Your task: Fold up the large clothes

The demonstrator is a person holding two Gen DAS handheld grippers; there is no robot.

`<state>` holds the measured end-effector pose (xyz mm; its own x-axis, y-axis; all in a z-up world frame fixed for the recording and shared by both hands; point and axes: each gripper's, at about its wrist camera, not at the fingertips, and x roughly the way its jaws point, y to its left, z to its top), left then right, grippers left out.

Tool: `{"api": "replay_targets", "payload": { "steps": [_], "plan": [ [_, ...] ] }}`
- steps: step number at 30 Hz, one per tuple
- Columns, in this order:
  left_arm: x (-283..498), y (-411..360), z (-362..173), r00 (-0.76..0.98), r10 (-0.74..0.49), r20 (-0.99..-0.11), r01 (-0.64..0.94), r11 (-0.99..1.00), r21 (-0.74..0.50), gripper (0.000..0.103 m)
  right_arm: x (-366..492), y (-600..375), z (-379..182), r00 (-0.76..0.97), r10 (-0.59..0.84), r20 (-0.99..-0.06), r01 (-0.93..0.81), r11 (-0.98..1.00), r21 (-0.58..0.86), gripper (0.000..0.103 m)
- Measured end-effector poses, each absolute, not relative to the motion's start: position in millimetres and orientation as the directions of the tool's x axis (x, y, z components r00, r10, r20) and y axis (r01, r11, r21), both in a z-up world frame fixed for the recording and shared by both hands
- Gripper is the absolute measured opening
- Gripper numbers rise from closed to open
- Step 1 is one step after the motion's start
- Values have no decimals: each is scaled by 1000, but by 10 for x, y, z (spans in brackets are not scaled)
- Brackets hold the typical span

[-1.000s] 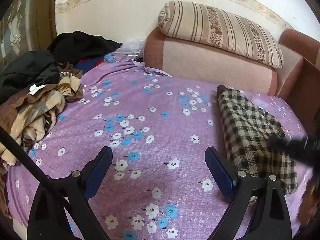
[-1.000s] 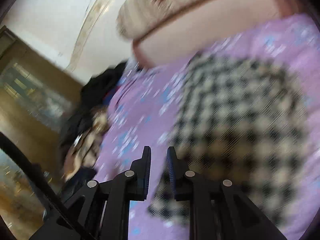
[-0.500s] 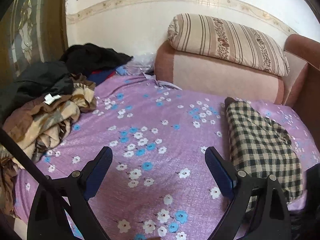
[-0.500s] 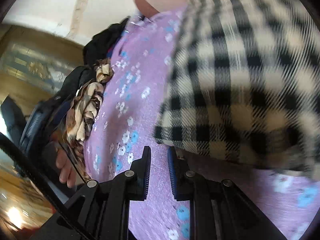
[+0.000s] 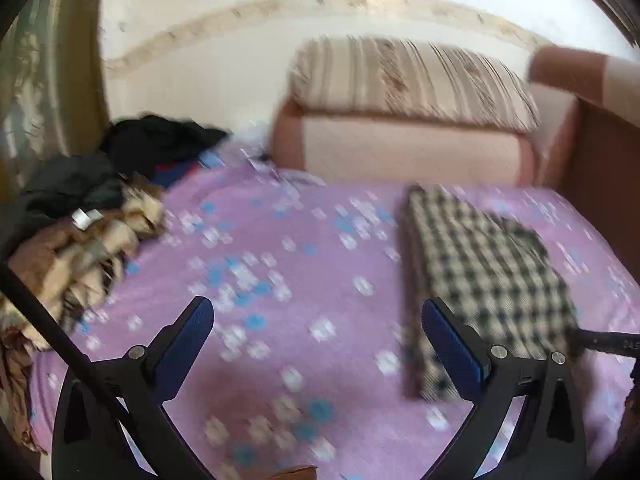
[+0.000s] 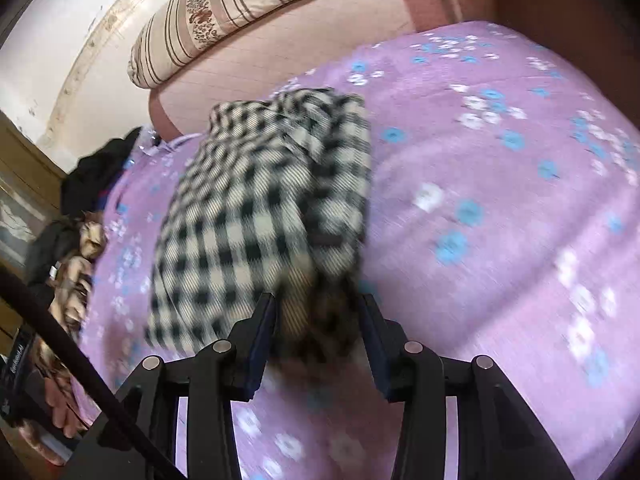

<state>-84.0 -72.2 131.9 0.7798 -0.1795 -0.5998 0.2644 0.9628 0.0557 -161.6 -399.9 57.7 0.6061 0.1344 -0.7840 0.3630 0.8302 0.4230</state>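
The left gripper (image 5: 316, 332) stands wide apart over the bedspread (image 5: 304, 264), its jaws having just opened further, nothing between them. The right gripper (image 6: 316, 320) has just been opening; the near end of the checked garment (image 6: 260, 200) lies between its jaws, whether the pads touch it I cannot tell. In the left view the garment (image 5: 484, 264) lies folded at three o'clock.

Motion blur smears the checked garment (image 6: 256, 208); its near edge is hidden between the right gripper (image 6: 318, 332) fingers, perhaps untouched.
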Motion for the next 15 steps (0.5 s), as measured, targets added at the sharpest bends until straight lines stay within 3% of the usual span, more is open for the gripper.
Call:
{"api": "replay_targets", "payload": {
  "steps": [3,8,15],
  "plan": [
    [-978,-858,1148,704,-214,-677,305,952,17,103,-1892,-3918,629,626,74,-776,377,842,385,56],
    [-1228,-1037,806,590,-232,-774,343,939,-20,103,-2178,-3688,607,633,15,-774,393,855,338,56],
    [-1422,-1032,616,573,-192,-797,298,954,-16,103,-2359,-3329,670,633,-116,-766,387,904,182,61]
  ]
}}
